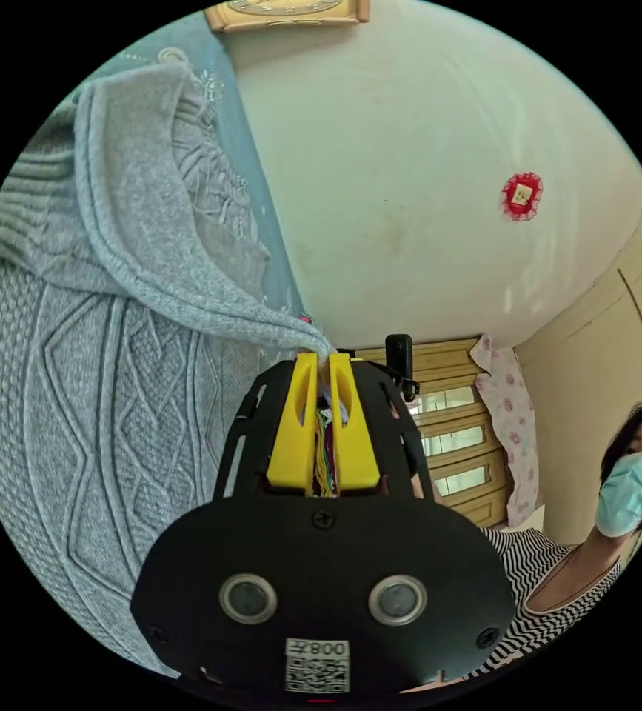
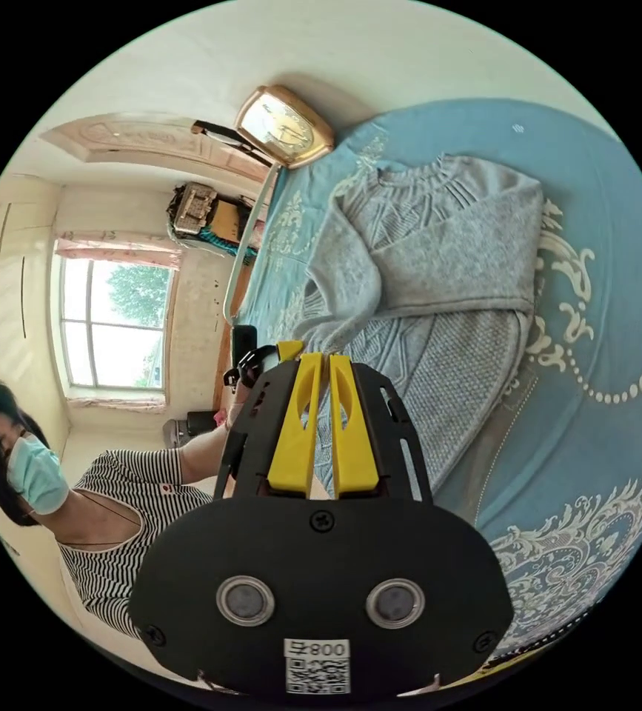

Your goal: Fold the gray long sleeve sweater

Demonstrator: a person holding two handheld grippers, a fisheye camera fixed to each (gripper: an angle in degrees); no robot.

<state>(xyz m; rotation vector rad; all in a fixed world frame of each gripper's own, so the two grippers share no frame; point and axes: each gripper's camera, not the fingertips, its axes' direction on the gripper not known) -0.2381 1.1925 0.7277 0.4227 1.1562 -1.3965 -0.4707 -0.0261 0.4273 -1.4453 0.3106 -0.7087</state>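
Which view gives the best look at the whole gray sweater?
The right gripper view: the sweater lies spread on the blue bedspread, collar, body and one folded sleeve visible. The left gripper view is too close, showing knit texture and a sleeve end pinched in the left tongs.

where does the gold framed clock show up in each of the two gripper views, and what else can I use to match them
Left gripper view: the gold framed clock is at the top edge, cut off, above the gray sweater.
Right gripper view: the clock sits upper middle, beside the blue bedspread.
Shared landmark: the sweater, left side in the left view, upper right of centre in the right view.
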